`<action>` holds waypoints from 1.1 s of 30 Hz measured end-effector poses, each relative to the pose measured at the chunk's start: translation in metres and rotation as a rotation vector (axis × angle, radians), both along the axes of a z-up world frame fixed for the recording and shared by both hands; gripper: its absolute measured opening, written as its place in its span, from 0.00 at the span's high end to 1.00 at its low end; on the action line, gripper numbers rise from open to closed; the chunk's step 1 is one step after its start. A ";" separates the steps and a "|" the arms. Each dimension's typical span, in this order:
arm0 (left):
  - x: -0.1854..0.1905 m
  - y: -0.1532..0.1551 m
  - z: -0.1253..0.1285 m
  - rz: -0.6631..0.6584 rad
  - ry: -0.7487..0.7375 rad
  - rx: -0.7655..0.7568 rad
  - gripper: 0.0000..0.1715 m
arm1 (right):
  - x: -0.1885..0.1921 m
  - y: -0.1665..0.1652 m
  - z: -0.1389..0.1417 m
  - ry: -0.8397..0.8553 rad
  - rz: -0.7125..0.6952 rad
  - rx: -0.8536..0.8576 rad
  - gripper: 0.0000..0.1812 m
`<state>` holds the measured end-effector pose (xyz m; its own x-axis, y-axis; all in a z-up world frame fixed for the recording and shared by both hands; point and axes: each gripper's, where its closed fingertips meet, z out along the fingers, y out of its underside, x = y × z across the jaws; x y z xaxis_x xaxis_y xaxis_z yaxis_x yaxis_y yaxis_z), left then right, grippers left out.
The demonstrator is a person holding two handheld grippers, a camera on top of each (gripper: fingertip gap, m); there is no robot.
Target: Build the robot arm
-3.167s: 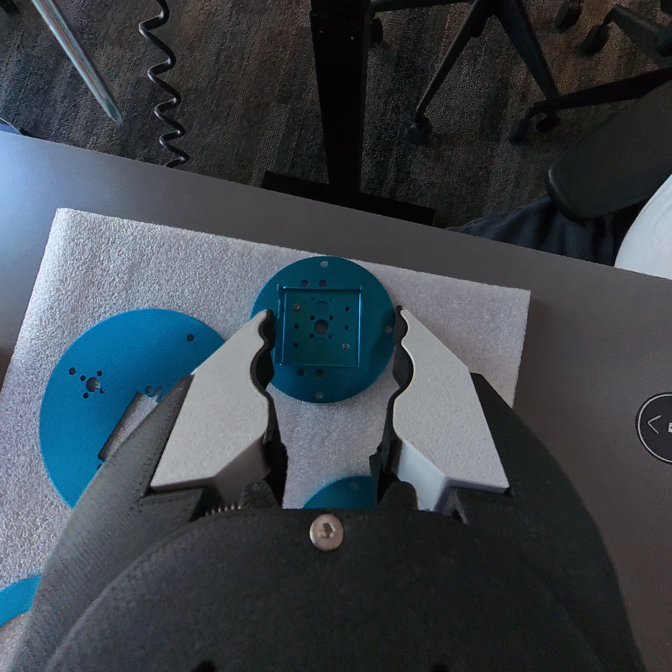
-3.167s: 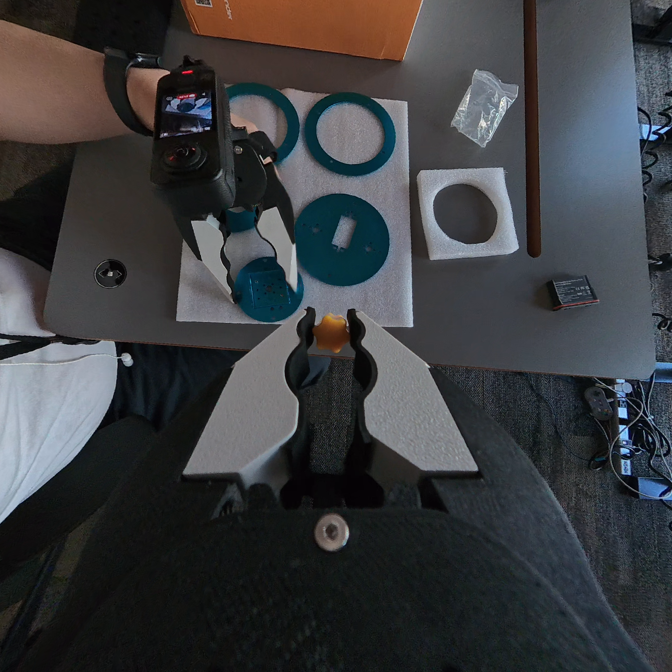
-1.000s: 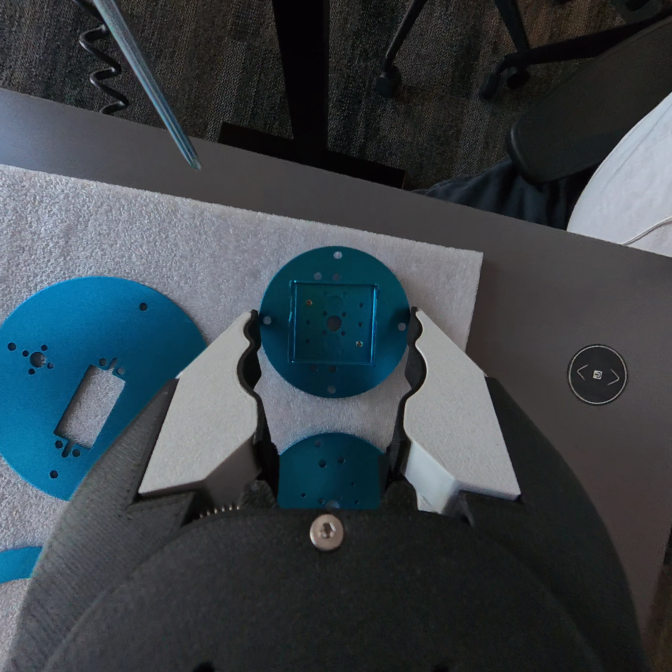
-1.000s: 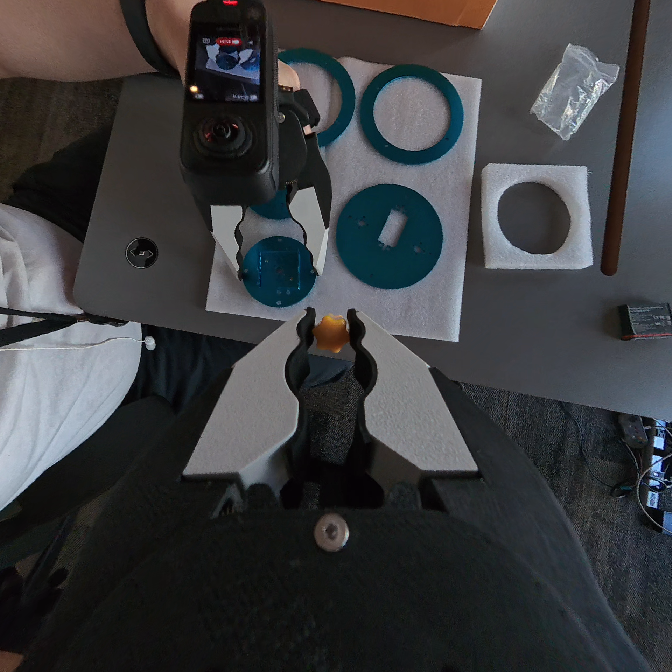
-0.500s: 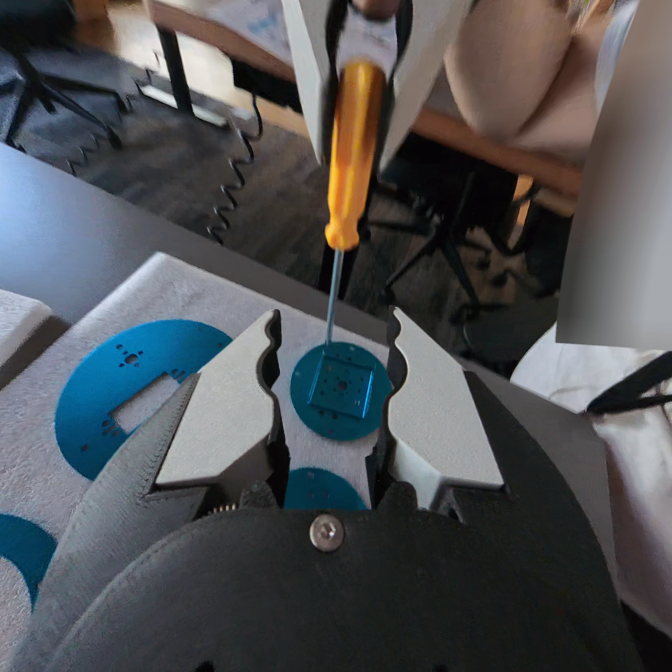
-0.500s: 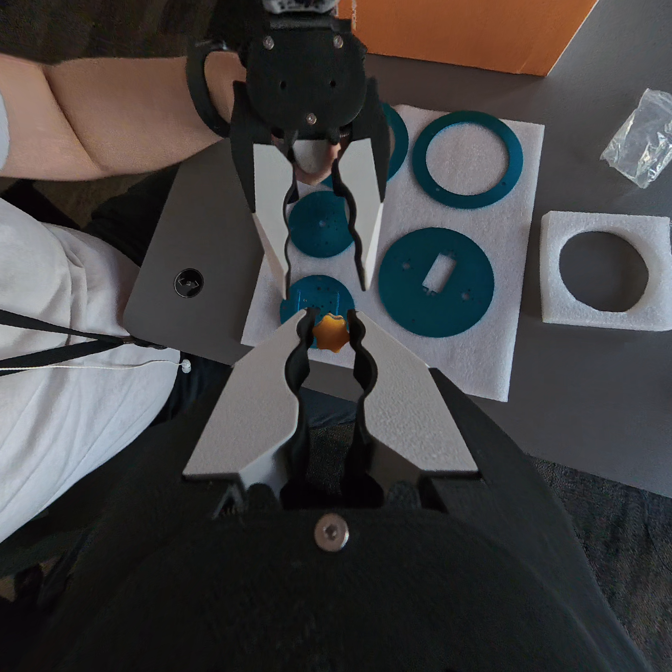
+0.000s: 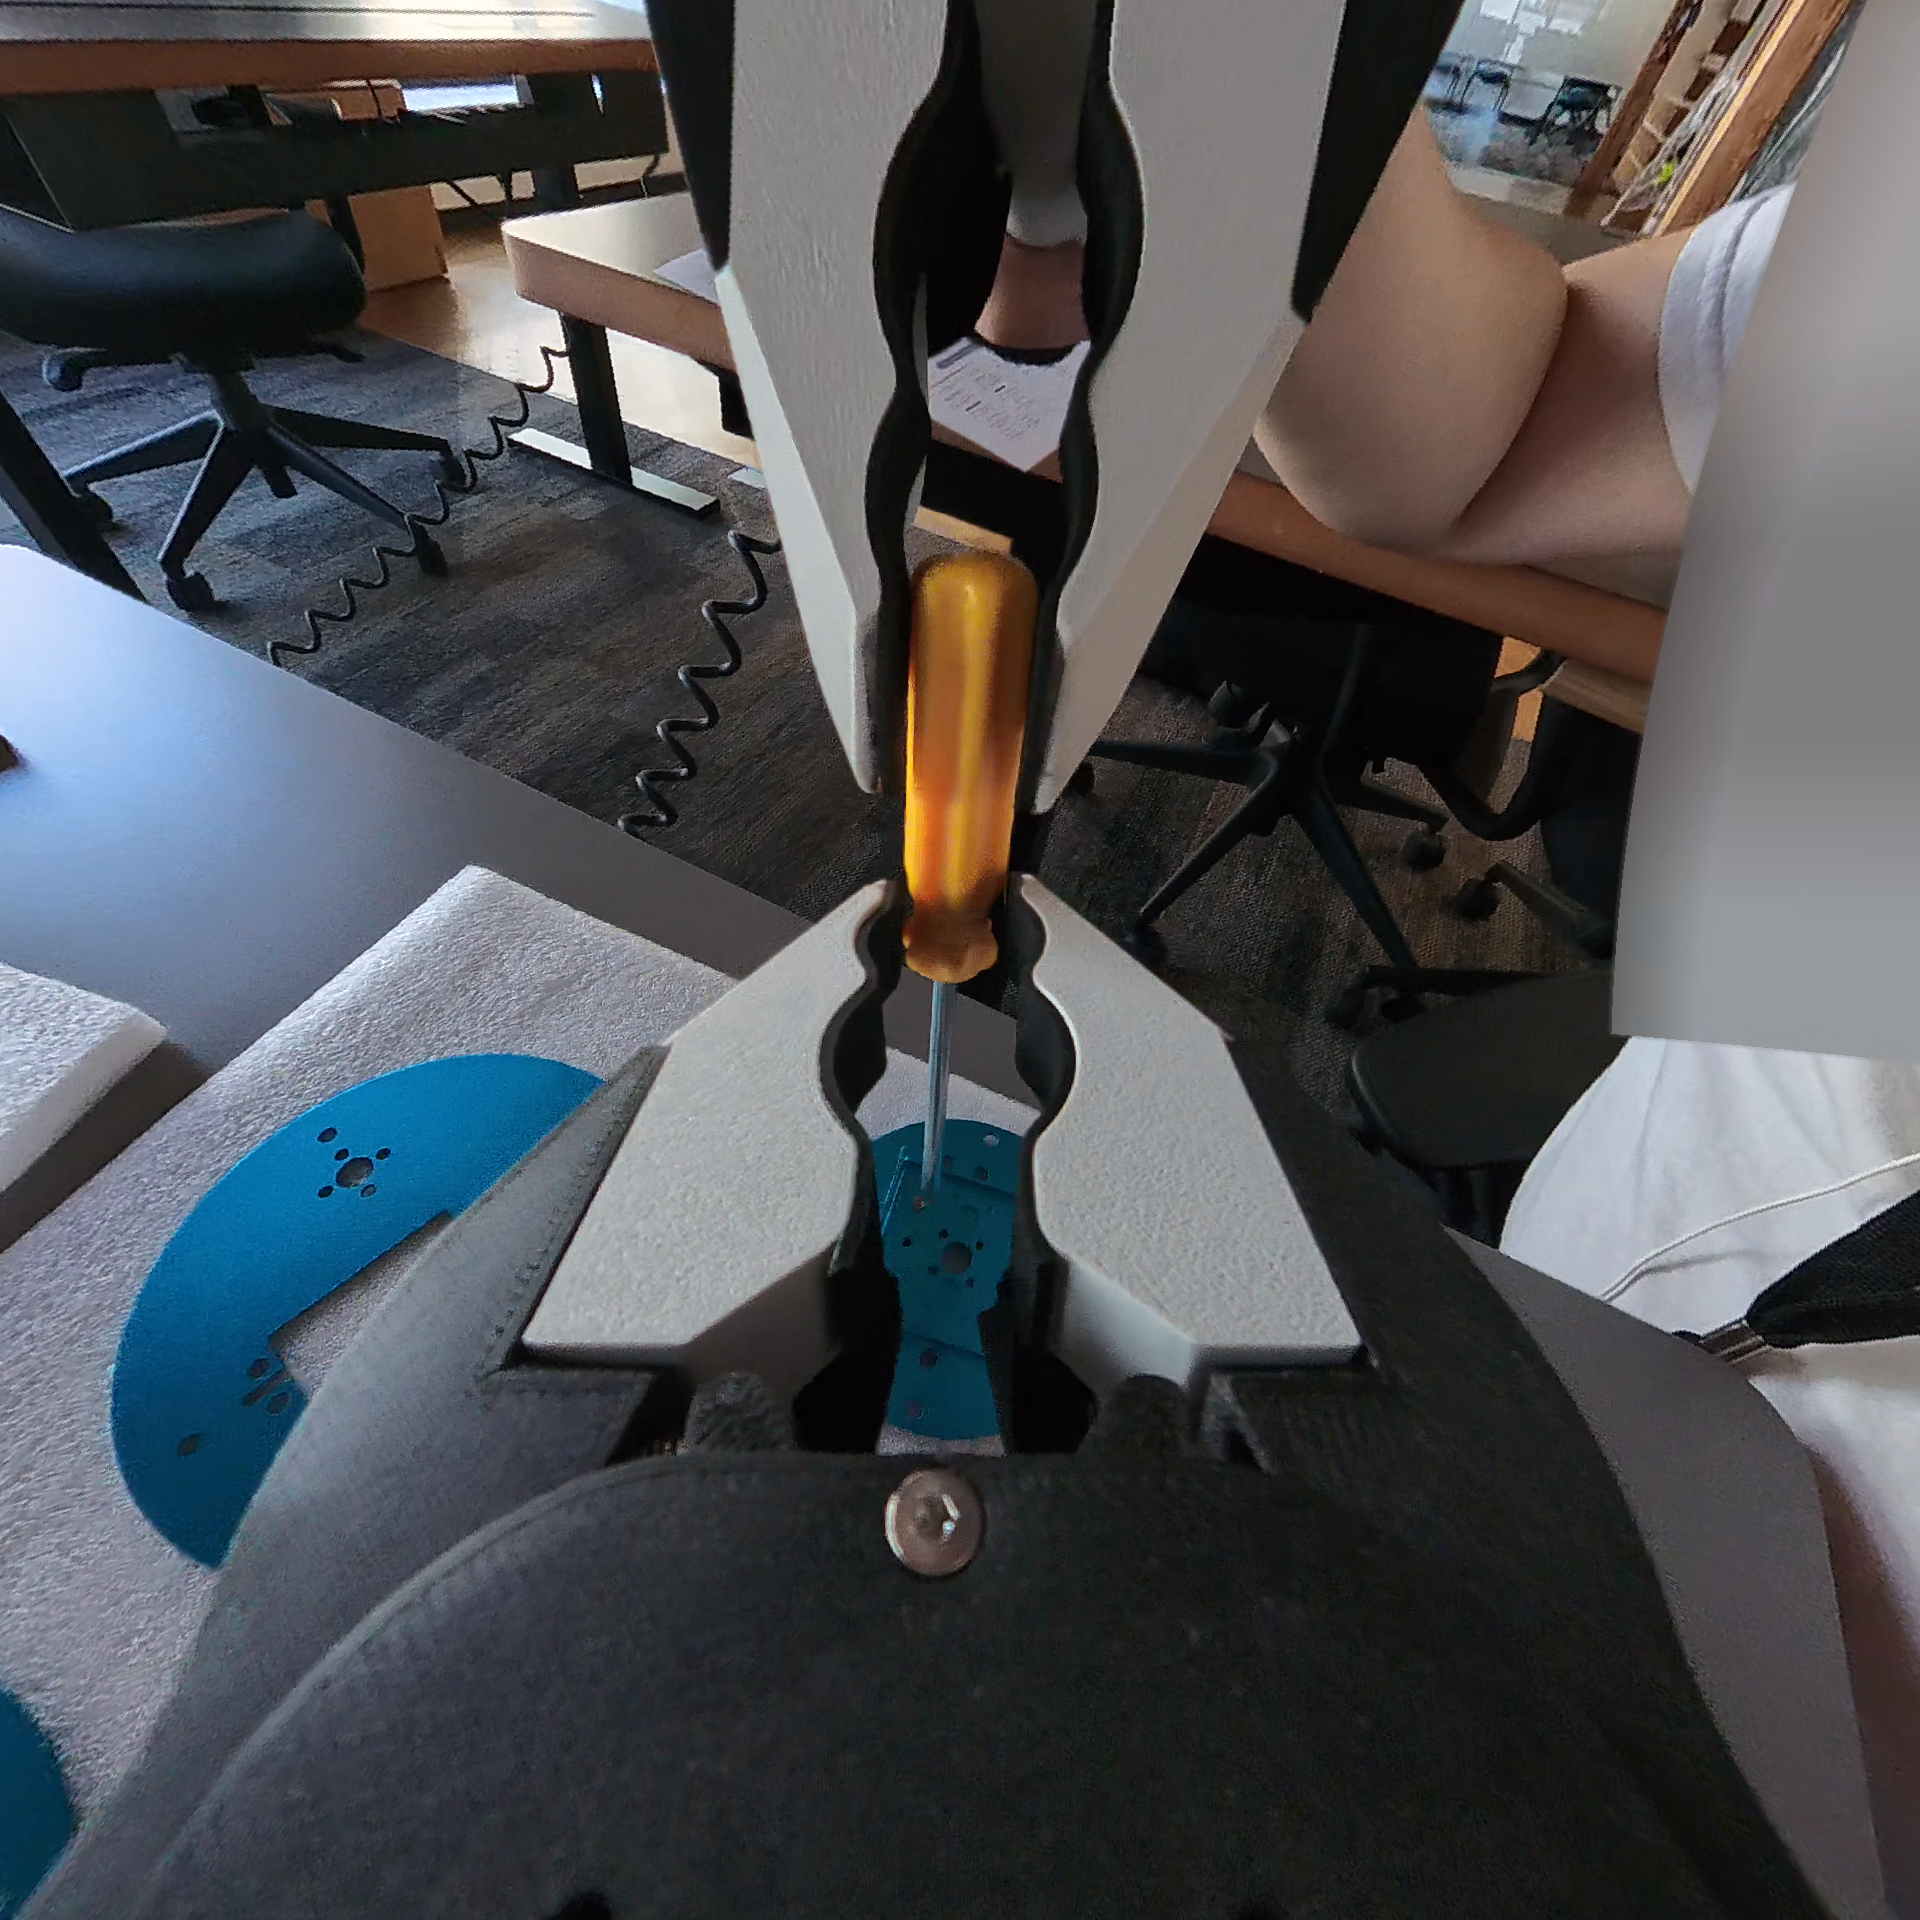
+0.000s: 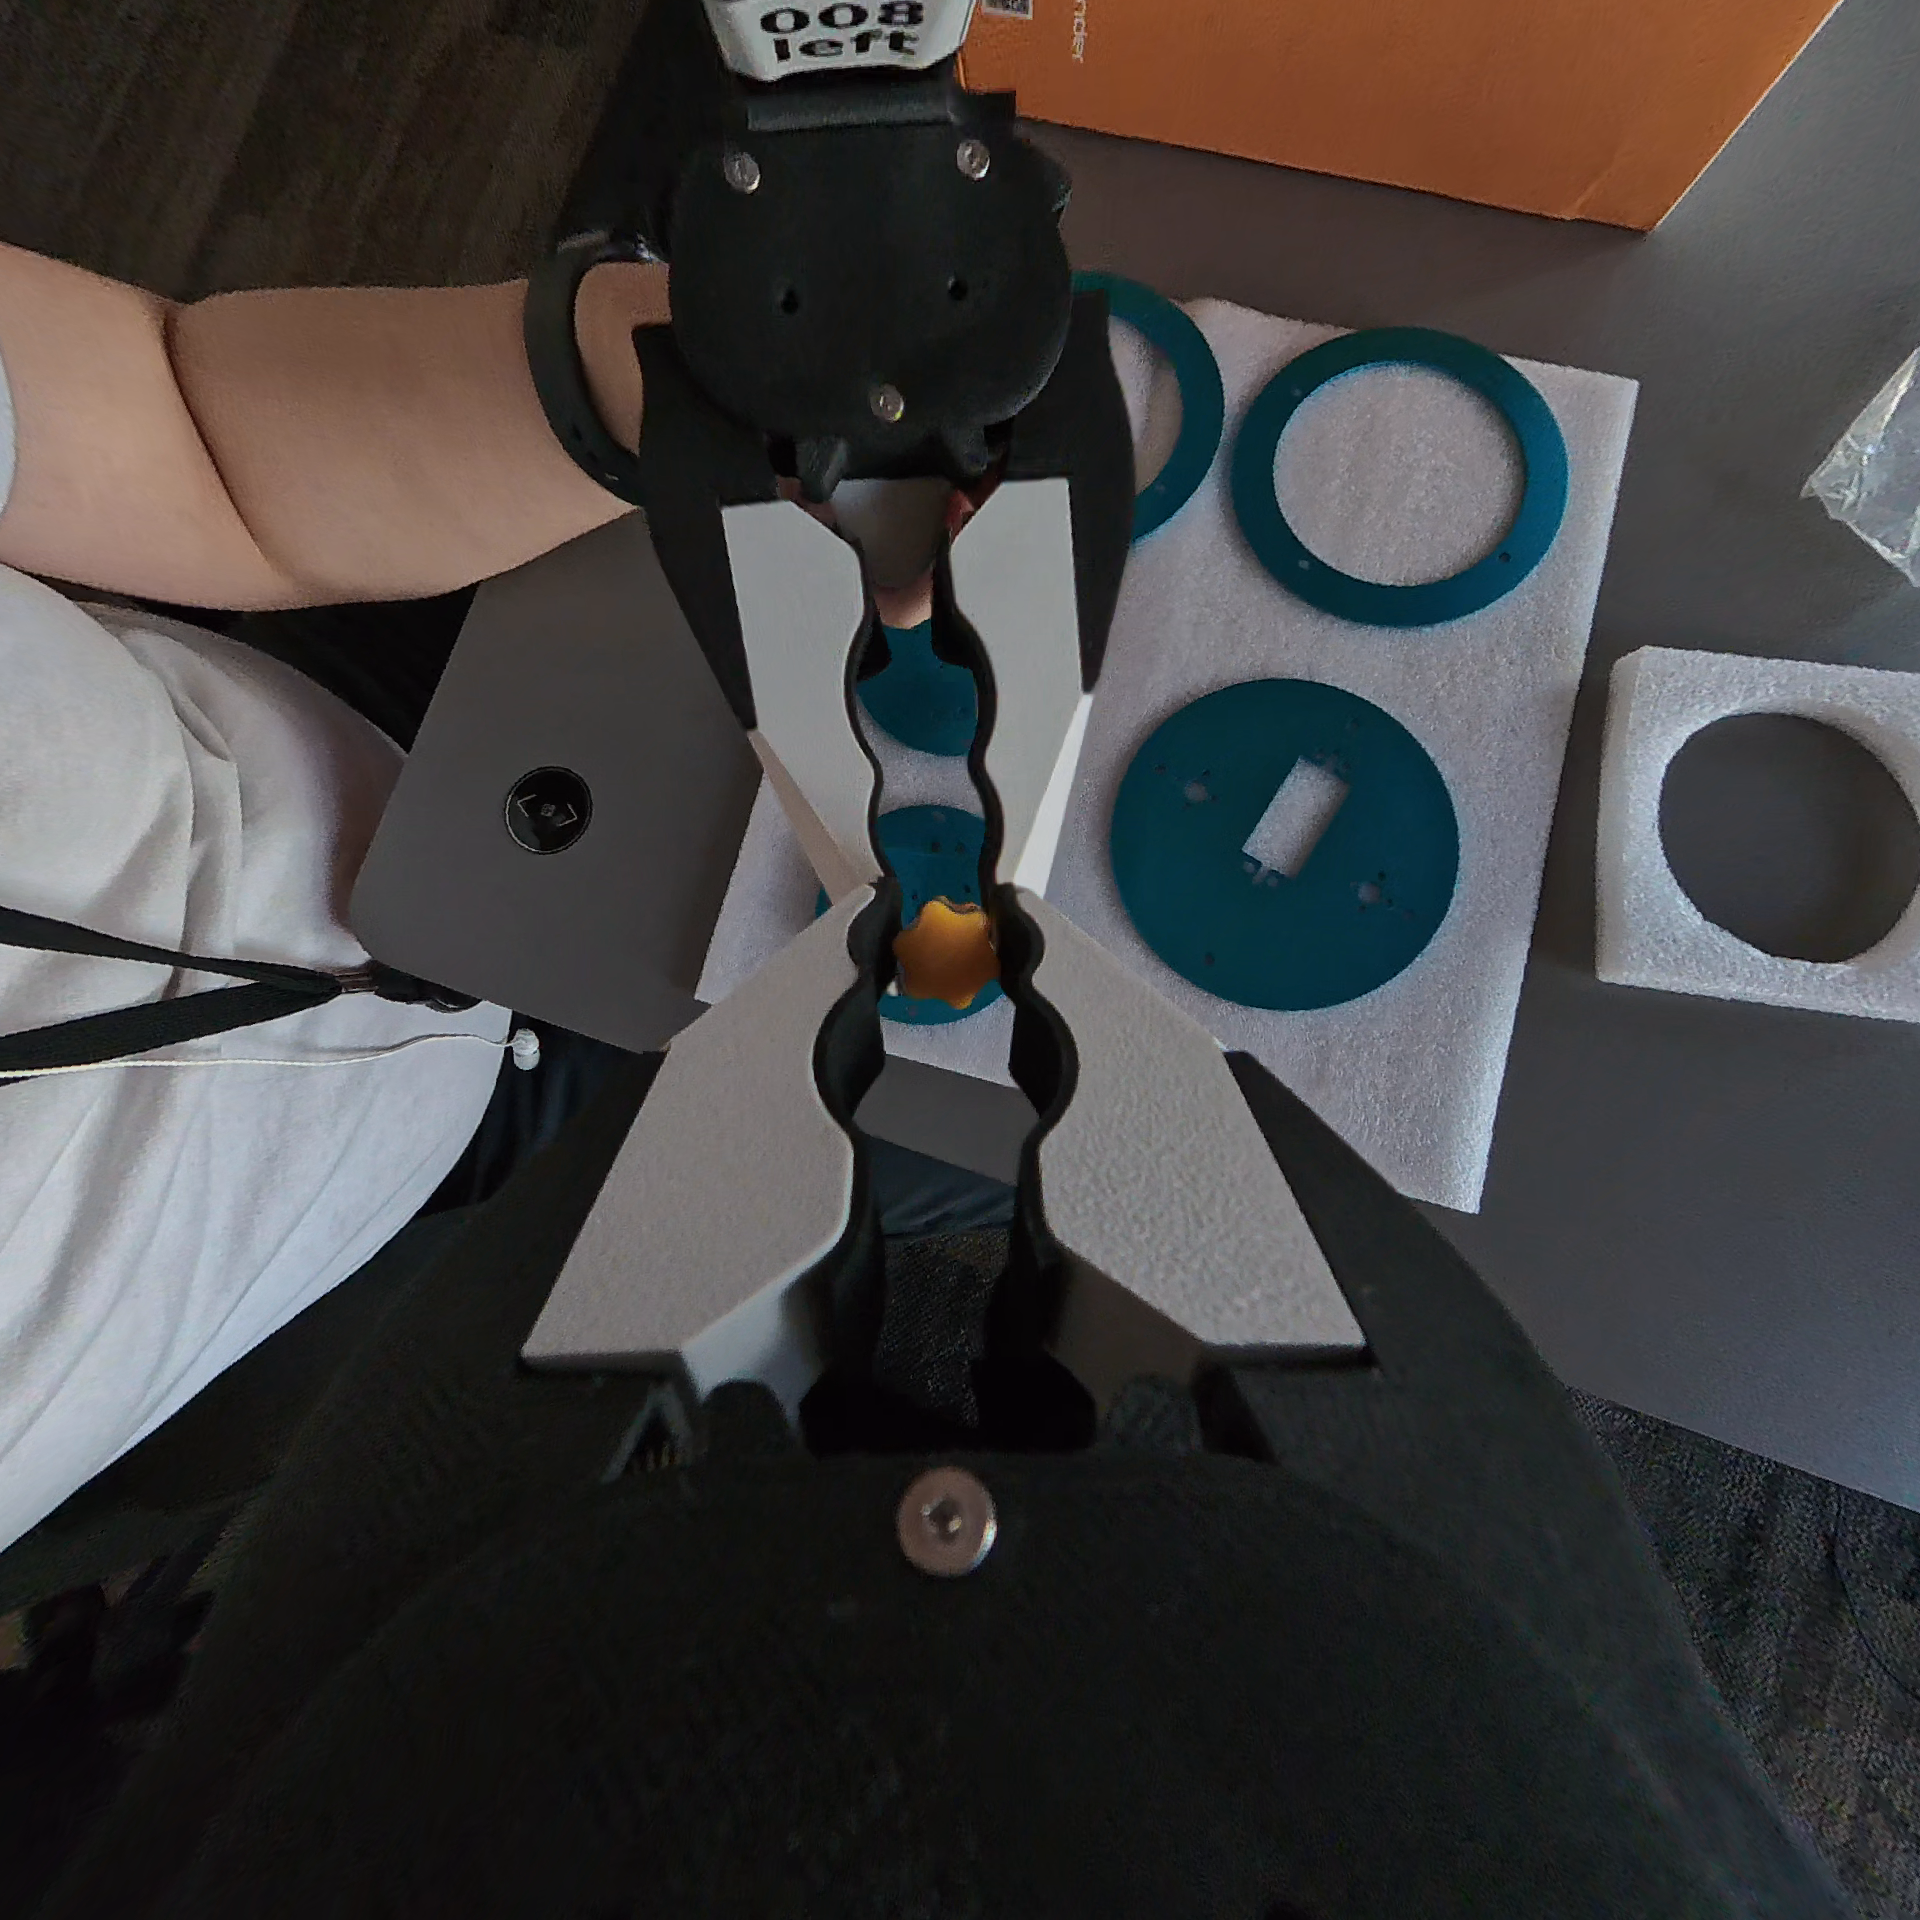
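Left wrist view looks along its own gripper (image 7: 951, 914), whose fingers stand narrowly apart and hold nothing. The gap between them frames a small blue disc (image 7: 940, 1247) with a square recess and many holes, lying on a white foam sheet (image 7: 499, 977) on the dark grey counter (image 7: 260, 748).

From twelve o'clock the right gripper (image 7: 961, 769) comes down, clamped on the amber handle of a screwdriver (image 7: 961, 748). The thin shaft drops straight between the left gripper's fingertips, and its tip meets the small blue disc near a corner of the recess.

At nine o'clock on the foam lies a large blue disc (image 7: 312, 1226) with a rectangular slot, partly hidden behind the left finger.

In the right wrist view I see the butt of the screwdriver (image 8: 945, 954) end-on between the right gripper's tips (image 8: 948, 961), with the small blue disc (image 8: 935, 862) just beyond it. The left gripper (image 8: 930, 862) reaches in from twelve o'clock, a person's forearm (image 8: 343, 447) behind it at ten o'clock.

At two o'clock the large blue disc (image 8: 1283, 842) sits beside a blue ring (image 8: 1397, 478). A second ring (image 8: 1184, 416) is half hidden by the left gripper. At three o'clock a white foam square (image 8: 1662, 831) with a round hole rests on the counter, and an orange box (image 8: 1403, 94) lies at one o'clock.
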<state>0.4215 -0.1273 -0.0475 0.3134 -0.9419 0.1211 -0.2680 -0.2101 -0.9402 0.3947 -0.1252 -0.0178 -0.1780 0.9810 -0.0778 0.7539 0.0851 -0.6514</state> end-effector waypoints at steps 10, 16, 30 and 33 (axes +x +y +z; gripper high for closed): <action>0.003 -0.002 0.005 0.084 -0.021 0.112 0.91 | -0.013 -0.014 0.013 0.207 0.108 -0.090 0.85; -0.002 -0.002 0.005 0.130 -0.026 0.139 0.91 | -0.017 -0.015 0.023 0.445 0.170 -0.220 0.69; -0.026 0.005 0.002 0.205 -0.086 0.157 0.91 | -0.024 -0.001 0.017 0.596 0.124 -0.242 0.80; -0.025 0.003 0.004 0.192 -0.099 0.148 0.91 | -0.024 -0.010 0.012 0.568 0.157 -0.300 0.76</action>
